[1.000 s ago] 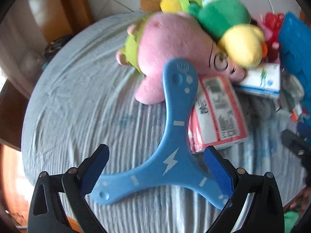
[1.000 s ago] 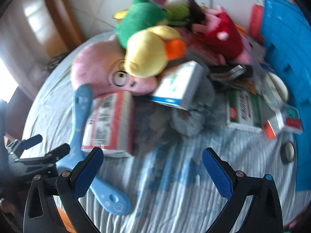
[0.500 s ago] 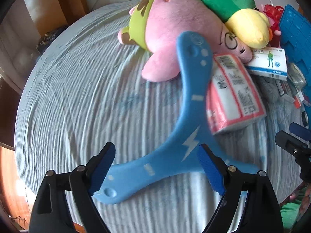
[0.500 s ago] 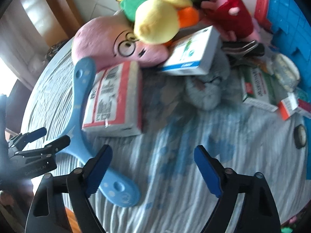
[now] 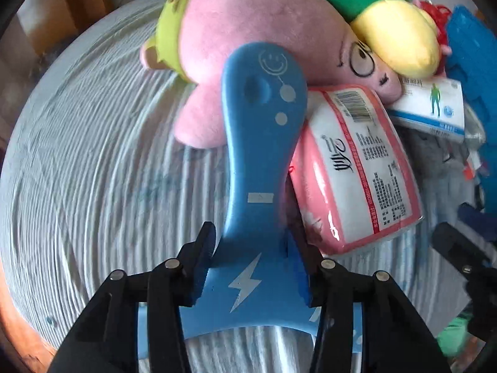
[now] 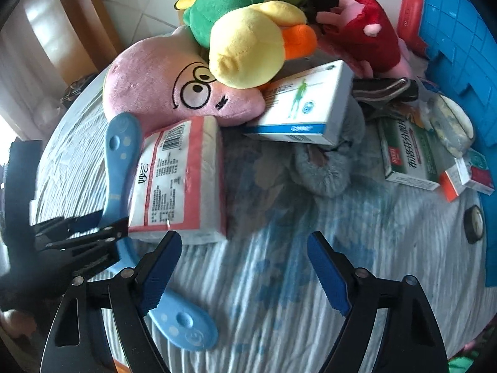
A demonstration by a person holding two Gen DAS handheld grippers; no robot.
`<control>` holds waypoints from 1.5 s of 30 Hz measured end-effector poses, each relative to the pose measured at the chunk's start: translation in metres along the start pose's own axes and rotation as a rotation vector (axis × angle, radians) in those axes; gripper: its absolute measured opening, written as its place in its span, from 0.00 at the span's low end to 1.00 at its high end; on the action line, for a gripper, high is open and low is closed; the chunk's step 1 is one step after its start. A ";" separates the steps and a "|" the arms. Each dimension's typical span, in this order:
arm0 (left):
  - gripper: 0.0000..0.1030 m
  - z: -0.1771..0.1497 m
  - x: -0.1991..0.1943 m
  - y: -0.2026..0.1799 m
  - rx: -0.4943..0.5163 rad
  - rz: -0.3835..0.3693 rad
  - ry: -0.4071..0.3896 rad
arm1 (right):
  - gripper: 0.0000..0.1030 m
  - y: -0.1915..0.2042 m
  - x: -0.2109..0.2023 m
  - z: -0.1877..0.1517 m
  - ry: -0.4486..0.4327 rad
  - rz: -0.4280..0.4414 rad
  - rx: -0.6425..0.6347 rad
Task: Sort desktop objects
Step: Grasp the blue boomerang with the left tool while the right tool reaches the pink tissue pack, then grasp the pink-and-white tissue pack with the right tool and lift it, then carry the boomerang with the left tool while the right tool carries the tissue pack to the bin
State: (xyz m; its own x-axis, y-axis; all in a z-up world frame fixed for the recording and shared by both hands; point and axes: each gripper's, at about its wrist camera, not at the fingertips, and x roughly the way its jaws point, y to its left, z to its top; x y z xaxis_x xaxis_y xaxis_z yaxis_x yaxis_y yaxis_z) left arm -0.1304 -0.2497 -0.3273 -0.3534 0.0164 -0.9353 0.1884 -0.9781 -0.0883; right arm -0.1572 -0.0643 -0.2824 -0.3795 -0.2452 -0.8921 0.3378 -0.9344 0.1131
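The blue three-armed boomerang (image 5: 261, 161) is being straddled at its waist, just above the white lightning mark, by the left gripper (image 5: 251, 258), whose jaws have just been closing; the blue pads (image 5: 203, 267) are being pressed against the two edges of the toy, so it is being pinched. The boomerang is lying flat on the striped blue-and-white cloth (image 5: 93, 161), with its far arm reaching up over the foot of the pink plush toy (image 5: 264, 34) and running beside the pink-and-white tissue pack (image 5: 357, 168), which it is touching along one edge. In the right wrist view the same boomerang (image 6: 119, 155) is being seen from the side, one arm being held by the left gripper (image 6: 90, 227) and another arm (image 6: 183, 326) being passed under the right gripper's near finger. The right gripper (image 6: 245, 273) is being held spread above bare cloth (image 6: 279, 264), with nothing between its pads; its jaws have narrowed a little but are being kept well apart. Behind it, a white-and-blue box (image 6: 304, 105) is being propped against the pink plush toy (image 6: 167, 90) and a yellow-and-green plush (image 6: 245, 31), and a green medicine box (image 6: 410, 152) is lying near the blue tray (image 6: 459, 49).
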 end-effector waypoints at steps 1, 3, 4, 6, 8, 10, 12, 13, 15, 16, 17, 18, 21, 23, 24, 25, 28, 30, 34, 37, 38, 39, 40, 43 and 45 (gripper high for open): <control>0.44 0.000 -0.006 0.003 0.008 0.017 -0.012 | 0.81 0.004 0.003 0.002 -0.001 0.007 -0.003; 0.44 0.000 -0.017 0.012 0.006 0.045 -0.034 | 0.86 0.013 0.009 0.006 -0.002 0.020 -0.009; 0.44 0.001 -0.022 0.019 -0.004 0.050 -0.042 | 0.91 0.019 0.012 0.009 -0.005 0.022 -0.014; 0.44 0.003 -0.029 0.030 -0.022 0.057 -0.054 | 1.00 0.033 0.018 0.014 -0.012 0.013 -0.035; 0.44 0.004 -0.033 0.039 -0.030 0.062 -0.064 | 1.00 0.044 0.026 0.019 -0.010 -0.008 -0.062; 0.44 0.003 -0.033 0.043 -0.036 0.060 -0.065 | 1.00 0.054 0.033 0.022 -0.006 -0.028 -0.084; 0.44 0.002 -0.033 0.047 -0.038 0.059 -0.065 | 1.00 0.060 0.041 0.025 0.002 -0.044 -0.094; 0.44 0.001 -0.033 0.048 -0.035 0.056 -0.063 | 1.00 0.062 0.044 0.025 0.006 -0.051 -0.097; 0.44 0.002 -0.032 0.049 -0.032 0.050 -0.061 | 1.00 0.066 0.050 0.026 0.014 -0.055 -0.103; 0.44 0.002 -0.031 0.049 -0.029 0.048 -0.060 | 1.00 0.069 0.053 0.026 0.017 -0.058 -0.107; 0.44 0.002 -0.031 0.049 -0.025 0.045 -0.059 | 1.00 0.070 0.056 0.025 0.021 -0.067 -0.112; 0.44 0.003 -0.030 0.049 -0.023 0.044 -0.058 | 1.00 0.073 0.060 0.025 0.028 -0.081 -0.123; 0.44 0.013 -0.022 0.054 -0.017 0.040 -0.056 | 0.99 0.074 0.066 0.021 0.025 -0.077 -0.126; 0.44 0.016 -0.021 0.055 -0.012 0.036 -0.056 | 0.87 0.070 0.062 0.020 0.023 -0.055 -0.102; 0.44 0.016 -0.022 0.054 -0.008 0.033 -0.058 | 0.86 0.067 0.060 0.019 0.025 -0.044 -0.091; 0.44 0.016 -0.024 0.053 -0.004 0.029 -0.062 | 0.86 0.065 0.057 0.019 0.027 -0.035 -0.082; 0.44 0.018 -0.032 0.050 0.008 0.017 -0.076 | 0.86 0.060 0.045 0.016 0.026 -0.023 -0.068; 0.44 0.018 -0.043 0.046 0.016 0.006 -0.089 | 0.86 0.056 0.027 0.015 0.001 -0.008 -0.052; 0.44 0.021 -0.071 0.035 0.052 -0.026 -0.135 | 0.86 0.051 -0.015 0.015 -0.068 -0.003 -0.042; 0.42 0.026 -0.099 0.023 0.085 -0.063 -0.195 | 0.86 0.044 -0.051 0.017 -0.132 -0.007 -0.022; 0.39 0.027 -0.109 0.019 0.097 -0.076 -0.216 | 0.86 0.042 -0.062 0.018 -0.153 -0.013 -0.015; 0.39 0.029 -0.118 0.014 0.108 -0.085 -0.233 | 0.86 0.041 -0.074 0.017 -0.178 -0.021 -0.006; 0.38 0.031 -0.126 0.009 0.119 -0.091 -0.248 | 0.86 0.037 -0.089 0.017 -0.202 -0.032 0.005; 0.37 0.036 -0.150 -0.010 0.147 -0.121 -0.291 | 0.85 0.027 -0.121 0.021 -0.260 -0.059 0.023; 0.37 0.038 -0.161 -0.022 0.162 -0.138 -0.313 | 0.85 0.016 -0.142 0.022 -0.296 -0.074 0.034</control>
State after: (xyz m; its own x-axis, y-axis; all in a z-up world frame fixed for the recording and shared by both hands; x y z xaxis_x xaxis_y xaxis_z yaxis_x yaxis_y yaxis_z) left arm -0.1122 -0.2391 -0.1619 -0.6326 0.1104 -0.7665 -0.0187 -0.9917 -0.1275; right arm -0.1168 -0.0498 -0.1441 -0.6384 -0.2358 -0.7327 0.2723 -0.9596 0.0716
